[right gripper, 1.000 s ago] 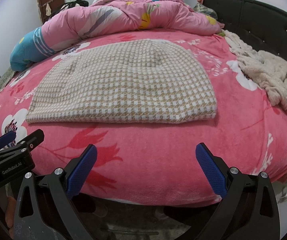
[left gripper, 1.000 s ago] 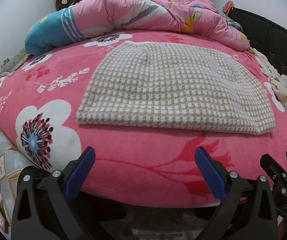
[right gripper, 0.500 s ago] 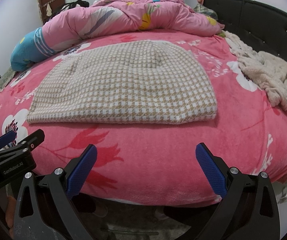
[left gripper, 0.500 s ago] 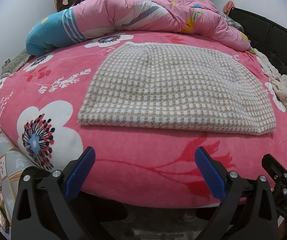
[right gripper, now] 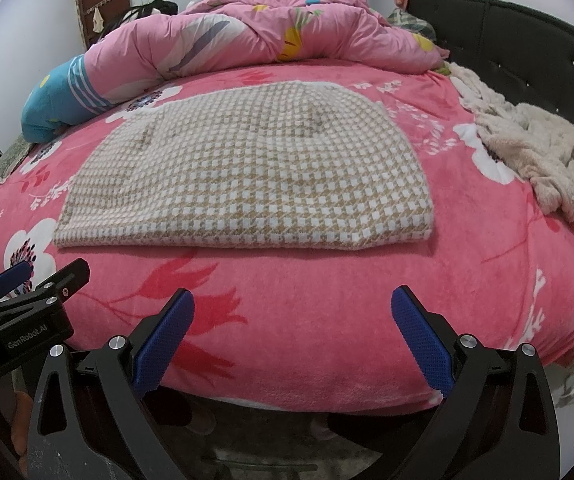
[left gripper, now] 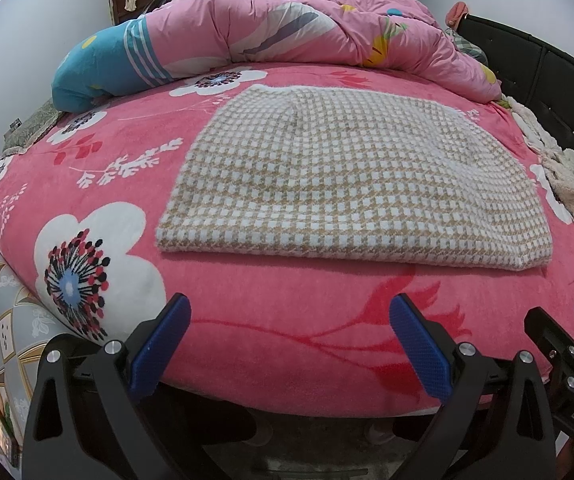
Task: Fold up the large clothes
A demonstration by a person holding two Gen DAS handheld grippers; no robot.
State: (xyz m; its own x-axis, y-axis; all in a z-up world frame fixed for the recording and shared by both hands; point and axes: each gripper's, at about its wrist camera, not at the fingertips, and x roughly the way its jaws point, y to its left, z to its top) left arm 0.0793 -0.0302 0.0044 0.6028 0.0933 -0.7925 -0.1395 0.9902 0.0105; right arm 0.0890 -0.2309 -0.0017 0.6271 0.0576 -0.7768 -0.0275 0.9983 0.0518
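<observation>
From the left wrist, the left gripper (left gripper: 289, 342) hangs wide open and empty off the bed (left gripper: 247, 312) edge; pinching the pink cover with the garment (left gripper: 351, 184) would drag both. From the right wrist, the right gripper (right gripper: 293, 340) gapes empty too, and the garment (right gripper: 247, 176) lies mid-bed, long axis left-right, folded edge nearest.

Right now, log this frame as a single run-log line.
left gripper: open, empty | right gripper: open, empty | checked garment: flat on pink bedspread, untouched | stage: before grasp
</observation>
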